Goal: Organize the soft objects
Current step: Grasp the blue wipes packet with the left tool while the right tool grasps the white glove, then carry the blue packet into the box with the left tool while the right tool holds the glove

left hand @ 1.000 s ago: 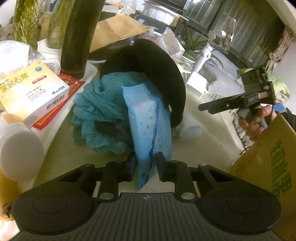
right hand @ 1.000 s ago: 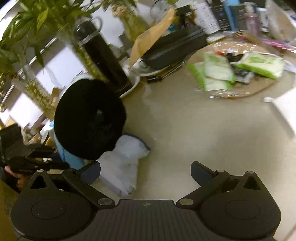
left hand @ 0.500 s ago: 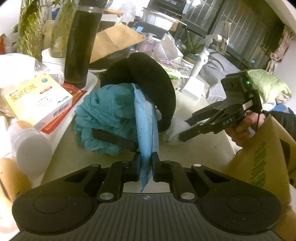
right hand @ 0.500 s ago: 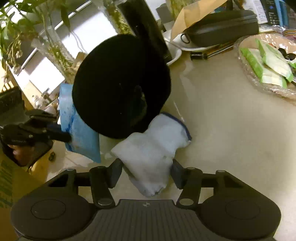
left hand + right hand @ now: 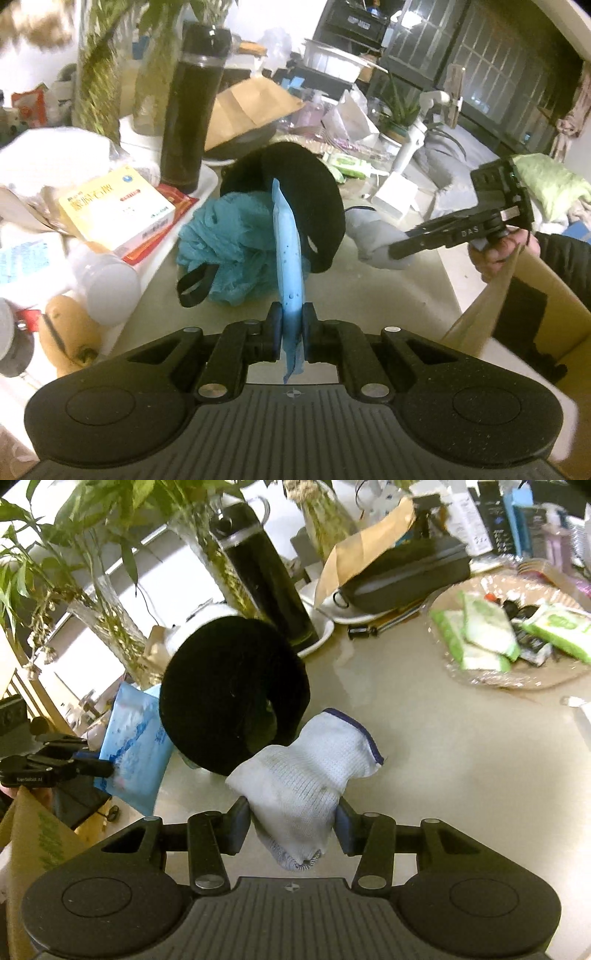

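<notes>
While both arms work the soft pile | left tool [image 5: 291, 325] pinches blue pack [image 5: 288, 251] edge-on, lifted off table [image 5: 424, 738] | right tool [image 5: 293, 825] brackets white glove [image 5: 306, 775] beside black cushion [image 5: 229, 690], contact unclear | likely headed for cardboard box [image 5: 554, 314].

Seen on the beige counter: a flat light blue packet [image 5: 289, 258], standing on its edge and pinched at its lower end between the fingers of the left gripper [image 5: 291, 325], just in front of a teal mesh bath sponge [image 5: 229, 243] with a black loop, which lay against a round black cushion [image 5: 229, 694] tilted up on its rim. Beside the cushion, touching its lower edge, a white knitted glove [image 5: 306, 775] with a dark blue cuff, crumpled, its finger end between the two pads of the right gripper [image 5: 293, 823].
</notes>
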Demonstrator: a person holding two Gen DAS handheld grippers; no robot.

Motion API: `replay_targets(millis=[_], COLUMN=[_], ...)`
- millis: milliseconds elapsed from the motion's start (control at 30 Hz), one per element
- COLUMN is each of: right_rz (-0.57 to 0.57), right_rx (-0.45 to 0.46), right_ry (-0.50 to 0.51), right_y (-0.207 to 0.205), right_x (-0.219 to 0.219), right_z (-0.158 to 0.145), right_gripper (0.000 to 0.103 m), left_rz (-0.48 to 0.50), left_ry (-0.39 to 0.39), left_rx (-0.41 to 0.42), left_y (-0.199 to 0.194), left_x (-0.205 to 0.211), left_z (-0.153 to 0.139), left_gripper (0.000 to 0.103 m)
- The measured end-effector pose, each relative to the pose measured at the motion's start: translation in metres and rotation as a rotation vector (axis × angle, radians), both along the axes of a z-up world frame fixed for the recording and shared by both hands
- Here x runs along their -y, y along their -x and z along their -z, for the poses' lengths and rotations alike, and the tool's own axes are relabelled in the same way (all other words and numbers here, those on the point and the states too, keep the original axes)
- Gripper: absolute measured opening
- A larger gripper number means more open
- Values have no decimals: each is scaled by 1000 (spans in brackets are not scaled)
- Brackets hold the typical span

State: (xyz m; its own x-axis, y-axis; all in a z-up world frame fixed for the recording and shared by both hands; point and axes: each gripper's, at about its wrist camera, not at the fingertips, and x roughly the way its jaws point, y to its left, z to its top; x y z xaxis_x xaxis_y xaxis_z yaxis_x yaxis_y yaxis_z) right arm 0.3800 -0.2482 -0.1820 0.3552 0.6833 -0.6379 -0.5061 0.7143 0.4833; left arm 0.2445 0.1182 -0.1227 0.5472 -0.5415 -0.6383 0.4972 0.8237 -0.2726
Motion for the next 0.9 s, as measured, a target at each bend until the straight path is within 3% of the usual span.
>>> replay_targets(millis=[500, 767, 900], right_rz=[76, 114, 109], right_rx=[153, 243, 276], right_ry=[74, 96, 87], right_y=[51, 96, 121], right_x=[26, 36, 39], right_z=[-86, -138, -159], right_gripper=[50, 50, 50], left_rz=[-139, -147, -131], left_ry=[-126, -143, -142], left_rx=[108, 209, 218], left_y=[48, 88, 107], left_x=[18, 39, 51], left_z=[-74, -131, -153], left_gripper=[10, 10, 10])
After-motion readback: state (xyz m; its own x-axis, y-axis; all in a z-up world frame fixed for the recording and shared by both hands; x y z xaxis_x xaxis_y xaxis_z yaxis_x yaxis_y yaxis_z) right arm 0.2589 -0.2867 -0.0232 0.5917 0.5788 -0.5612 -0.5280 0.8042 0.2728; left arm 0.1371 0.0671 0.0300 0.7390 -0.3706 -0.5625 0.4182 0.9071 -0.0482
